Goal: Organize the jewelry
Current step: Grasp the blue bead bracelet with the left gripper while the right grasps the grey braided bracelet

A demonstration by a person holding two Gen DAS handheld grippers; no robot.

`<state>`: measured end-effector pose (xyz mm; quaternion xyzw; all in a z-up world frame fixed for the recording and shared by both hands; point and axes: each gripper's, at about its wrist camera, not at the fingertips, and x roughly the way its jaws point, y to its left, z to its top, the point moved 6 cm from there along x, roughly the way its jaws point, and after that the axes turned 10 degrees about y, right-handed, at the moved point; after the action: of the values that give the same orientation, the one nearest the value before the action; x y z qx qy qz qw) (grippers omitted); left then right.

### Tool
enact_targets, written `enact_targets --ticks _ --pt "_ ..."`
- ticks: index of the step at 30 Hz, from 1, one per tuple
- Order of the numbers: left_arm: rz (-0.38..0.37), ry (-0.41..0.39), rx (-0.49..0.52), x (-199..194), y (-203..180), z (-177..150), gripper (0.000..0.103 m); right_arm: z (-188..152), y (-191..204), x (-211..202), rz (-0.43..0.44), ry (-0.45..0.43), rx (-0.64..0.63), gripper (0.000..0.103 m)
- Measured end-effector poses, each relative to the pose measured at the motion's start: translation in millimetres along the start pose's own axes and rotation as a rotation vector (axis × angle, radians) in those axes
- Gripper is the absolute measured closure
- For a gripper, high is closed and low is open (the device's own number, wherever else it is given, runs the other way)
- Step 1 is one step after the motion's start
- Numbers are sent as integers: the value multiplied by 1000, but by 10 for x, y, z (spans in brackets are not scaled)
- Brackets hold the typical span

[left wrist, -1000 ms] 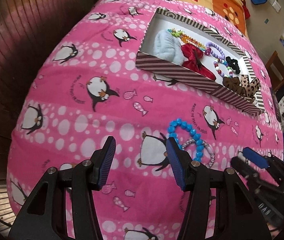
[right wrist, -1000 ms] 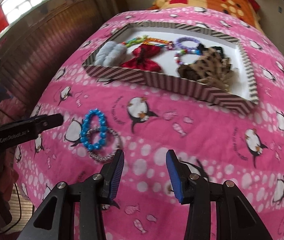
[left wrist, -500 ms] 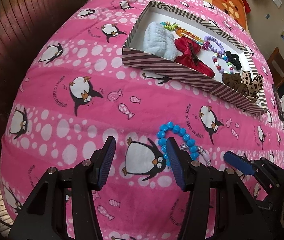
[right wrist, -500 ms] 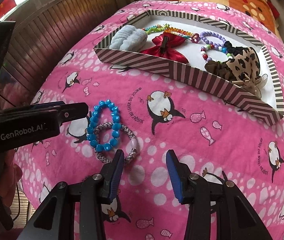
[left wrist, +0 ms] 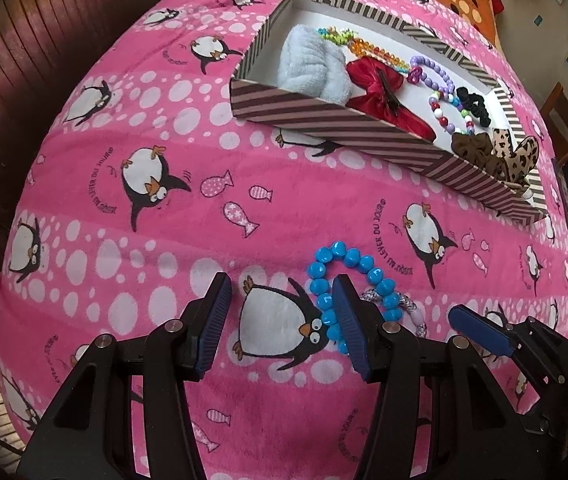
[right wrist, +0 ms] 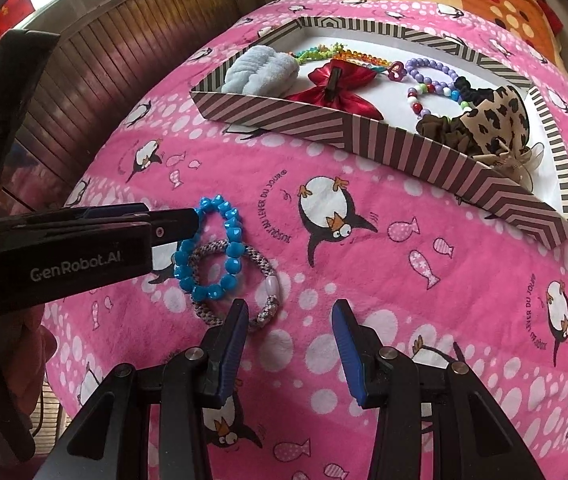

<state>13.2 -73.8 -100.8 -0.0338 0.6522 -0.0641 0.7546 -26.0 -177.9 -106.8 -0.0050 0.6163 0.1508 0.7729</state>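
Left wrist view: the blue bead bracelet (left wrist: 348,280) lies on the pink penguin blanket (left wrist: 163,240), overlapping a braided bracelet (right wrist: 239,280), short of the striped box (left wrist: 324,114). The left hand-held gripper (left wrist: 279,320), jaws apart and empty, is nearer, its right finger over the beads. The right hand-held gripper (right wrist: 290,340), also apart and empty, hangs just beside the braided one.

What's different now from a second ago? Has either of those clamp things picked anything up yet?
Not yet. Both tools have come in lower and closer to the two bracelets on the pink blanket. The left tool now has one finger against the blue bead bracelet; the right tool sits by the braided bracelet. Both are open and hold nothing. The bracelets and the striped box with its contents lie as before.
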Motion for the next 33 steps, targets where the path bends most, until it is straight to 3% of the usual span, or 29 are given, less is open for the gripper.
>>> enact_targets --ticks 7,11,13,14,16,21,24,26,28,30,33 --pt "23 3 9 53 14 19 51 -1 -28 4 -19 -14 -19 62" --pt "26 -11 33 77 -41 58 54 1 3 18 -26 -18 -45 76" --pt "42 -30 35 87 -34 99 73 1 26 15 -24 -20 -59 86" --pt "42 -34 40 80 -20 111 88 -5 31 6 -28 -23 -67 89" --pt "13 -23 37 77 12 127 93 -19 26 -5 -39 -23 -75 101" --pt "-38 -12 12 9 102 117 96 -52 -122 -94 -33 -23 -32 101" --pt "-30 -19 11 -26 158 89 96 -34 -129 -158 82 -40 22 100" --pt "-32 -20 3 -39 191 75 96 -11 -93 -156 100 -44 45 94" --pt "-28 -26 -2 -70 237 37 96 1 -28 -127 91 -44 41 70" --pt "-15 -34 -1 -93 277 16 96 14 35 -70 91 -39 43 66" --pt "-4 -31 -12 -85 355 -9 96 28 78 57 30 -20 38 69"
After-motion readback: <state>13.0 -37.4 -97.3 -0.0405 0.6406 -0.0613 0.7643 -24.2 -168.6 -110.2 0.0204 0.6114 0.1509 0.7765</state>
